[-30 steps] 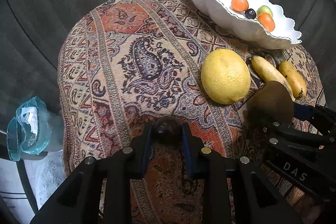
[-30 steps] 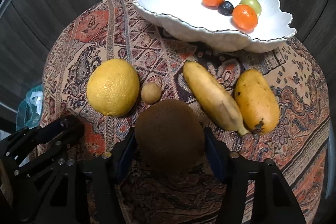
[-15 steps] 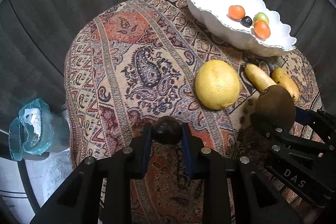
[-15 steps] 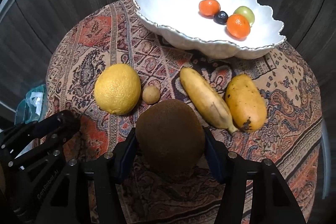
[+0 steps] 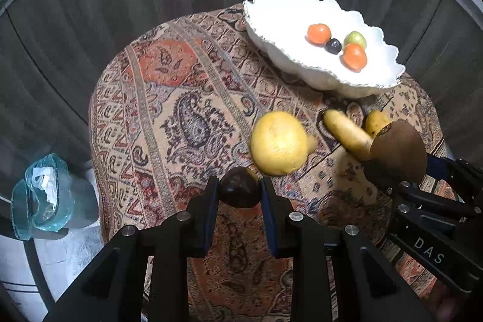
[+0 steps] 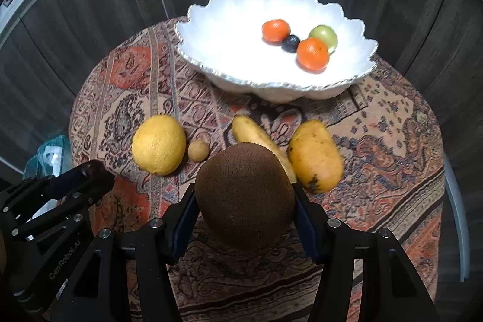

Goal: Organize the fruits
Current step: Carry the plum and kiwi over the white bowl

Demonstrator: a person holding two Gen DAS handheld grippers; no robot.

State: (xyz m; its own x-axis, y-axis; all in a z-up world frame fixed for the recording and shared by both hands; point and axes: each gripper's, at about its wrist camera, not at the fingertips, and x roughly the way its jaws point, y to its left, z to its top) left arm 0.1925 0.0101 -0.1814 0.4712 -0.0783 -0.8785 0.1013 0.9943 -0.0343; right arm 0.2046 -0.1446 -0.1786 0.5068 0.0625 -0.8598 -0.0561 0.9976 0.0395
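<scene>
Left wrist view: left gripper [image 5: 240, 186] clamped on a small dark round fruit [image 5: 239, 186], lower centre. White scalloped bowl [image 5: 383, 77] lies upper right, across the paisley cloth [image 5: 181, 110].

Right wrist view: right gripper [image 6: 245, 198] clamped on a kiwi [image 6: 245, 198]; bowl [image 6: 211, 50] straight ahead, top centre, nearer this hand. Dark wood panelling [image 6: 90, 5] surrounds.

White bowl [image 6: 211, 50], paisley rust-and-beige cloth [image 5: 181, 98], brown kiwi [image 6: 244, 198], yellow citrus [image 6: 158, 144]
</scene>
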